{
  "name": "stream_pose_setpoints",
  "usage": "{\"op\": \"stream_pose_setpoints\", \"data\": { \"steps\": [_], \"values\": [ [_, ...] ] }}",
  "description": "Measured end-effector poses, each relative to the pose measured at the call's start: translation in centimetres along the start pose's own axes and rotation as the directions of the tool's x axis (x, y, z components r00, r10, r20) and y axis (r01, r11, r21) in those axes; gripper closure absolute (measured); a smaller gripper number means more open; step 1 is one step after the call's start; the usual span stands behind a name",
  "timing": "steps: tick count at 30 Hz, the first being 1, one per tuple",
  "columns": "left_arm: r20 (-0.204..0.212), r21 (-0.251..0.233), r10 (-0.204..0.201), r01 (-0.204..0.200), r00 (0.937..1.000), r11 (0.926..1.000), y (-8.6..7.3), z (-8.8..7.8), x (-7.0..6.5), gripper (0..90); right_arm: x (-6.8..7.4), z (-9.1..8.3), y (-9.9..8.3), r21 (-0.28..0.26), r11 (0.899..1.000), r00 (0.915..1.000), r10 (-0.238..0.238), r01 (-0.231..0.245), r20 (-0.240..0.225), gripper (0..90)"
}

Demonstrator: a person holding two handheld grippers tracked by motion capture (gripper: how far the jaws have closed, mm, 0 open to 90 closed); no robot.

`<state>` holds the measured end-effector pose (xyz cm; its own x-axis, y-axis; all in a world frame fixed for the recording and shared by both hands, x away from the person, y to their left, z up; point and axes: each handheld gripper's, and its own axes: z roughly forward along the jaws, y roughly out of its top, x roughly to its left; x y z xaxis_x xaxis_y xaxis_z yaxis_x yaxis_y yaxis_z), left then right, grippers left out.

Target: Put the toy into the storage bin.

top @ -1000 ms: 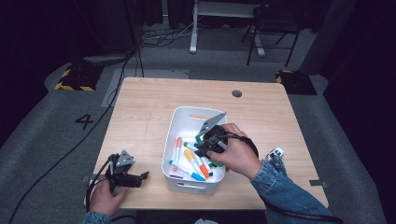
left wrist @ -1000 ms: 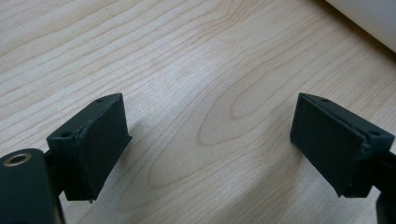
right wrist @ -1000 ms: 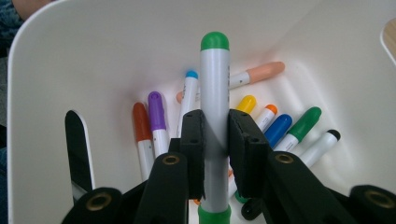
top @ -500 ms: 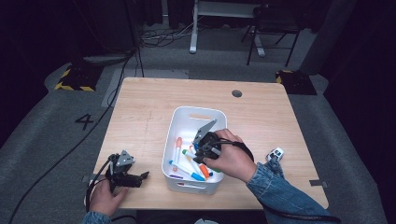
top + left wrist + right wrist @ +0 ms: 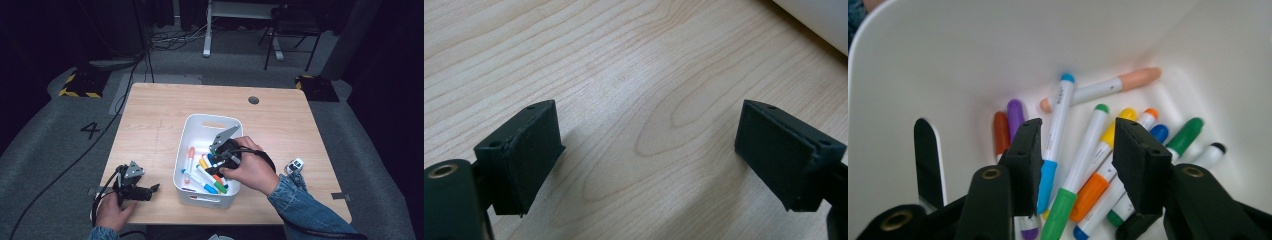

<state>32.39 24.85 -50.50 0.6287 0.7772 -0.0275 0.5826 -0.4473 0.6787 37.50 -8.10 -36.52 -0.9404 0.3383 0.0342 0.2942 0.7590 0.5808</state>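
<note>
Several markers (image 5: 1083,155) in bin (image 5: 948,60) | below right hand-held gripper (image 5: 1078,160) | jaws just opening, nothing gripped

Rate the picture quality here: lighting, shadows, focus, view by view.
High view: the table is evenly lit, the room around it falls to near black, the picture is slightly soft. Left gripper view: wood grain sharp, soft shadows under the left tool. Right gripper view: markers reasonably sharp, the white bin wall bright, nearly washed out, the right tool slightly blurred.
</note>
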Motion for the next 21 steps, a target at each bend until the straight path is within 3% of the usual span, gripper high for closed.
{"op": "stream_pose_setpoints", "data": {
  "steps": [5,11,21],
  "values": [
    [0.0,0.0,-0.003,0.003,1.0,1.0,0.0,0.0,0.0,11.5,-0.9,-2.0,-0.6,-0.078,0.996,0.9987,0.047,-0.045,0.019,56.3],
    [0.001,-0.001,-0.004,0.004,1.0,1.0,0.0,0.0,0.0,11.5,-2.2,-3.9,-1.7,-0.132,0.987,0.9941,0.101,-0.095,0.041,55.4],
    [0.002,0.0,-0.002,0.002,1.0,1.0,0.0,0.0,0.0,11.5,-4.6,-6.9,-3.9,-0.183,0.966,0.9751,0.201,-0.182,0.093,55.0]
  ]
}}
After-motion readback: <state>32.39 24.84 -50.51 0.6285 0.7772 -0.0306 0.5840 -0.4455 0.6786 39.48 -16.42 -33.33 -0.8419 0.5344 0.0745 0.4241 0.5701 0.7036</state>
